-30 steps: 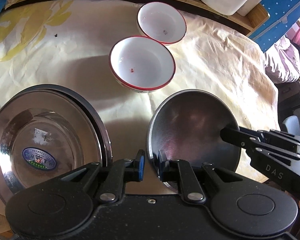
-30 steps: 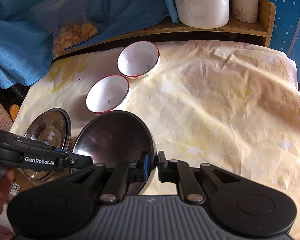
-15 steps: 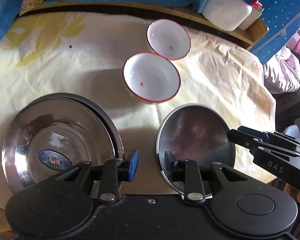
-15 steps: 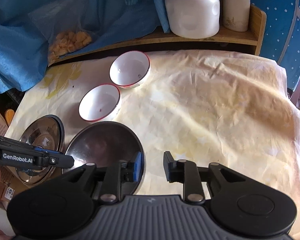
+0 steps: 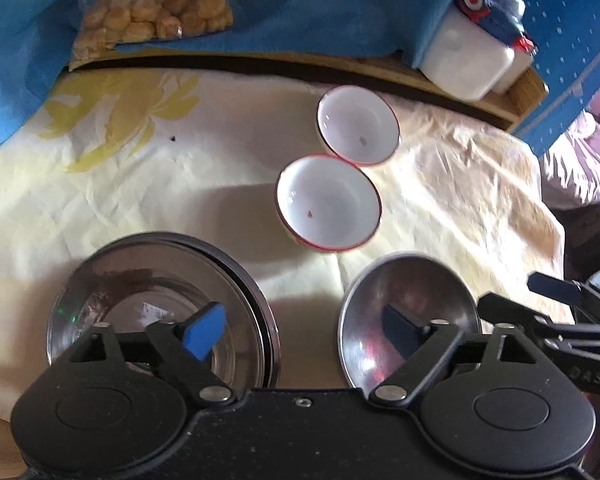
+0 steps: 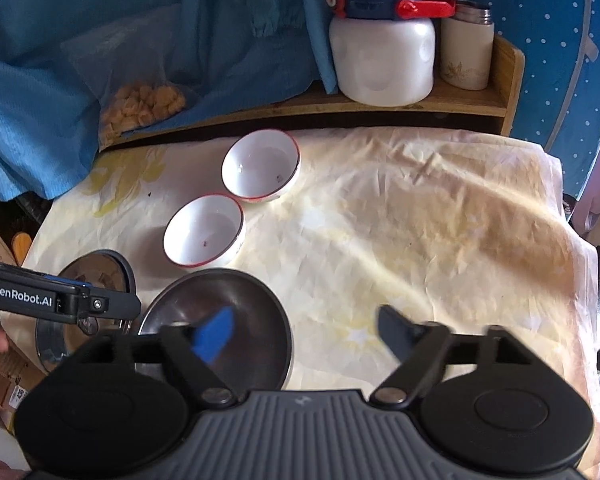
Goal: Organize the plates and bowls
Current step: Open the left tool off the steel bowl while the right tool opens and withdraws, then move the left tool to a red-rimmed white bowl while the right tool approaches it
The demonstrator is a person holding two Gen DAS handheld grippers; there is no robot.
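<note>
Left wrist view: left gripper (image 5: 300, 332) seen with jaws opening wide, nothing pinched; one blue finger (image 5: 202, 334) over the steel plates (image 5: 100, 280), the other over the small steel bowl (image 5: 412, 280). Plates stacked at lower left on the cloth-covered table (image 5: 180, 184); steel bowl just to their right, apart from them. Two white bowls (image 5: 328, 202) beyond, rims touching or nearly so; cannot tell which. Right gripper (image 5: 540, 304) at the steel bowl's right edge, clear of it.

Right wrist view: right gripper (image 6: 306, 330) likewise opening wide, holding nothing; blue finger (image 6: 216, 334) above the steel bowl (image 6: 220, 300), the other over bare cloth. White bowls (image 6: 204, 236) up the table, a white jug (image 6: 382, 60) on the shelf behind.

Judged as a release just finished. Best done by lifting both tongs straight up, clear of the thin rim, then going for the nearer white bowl, gripping its rim squarely and nesting it level in the other.
</note>
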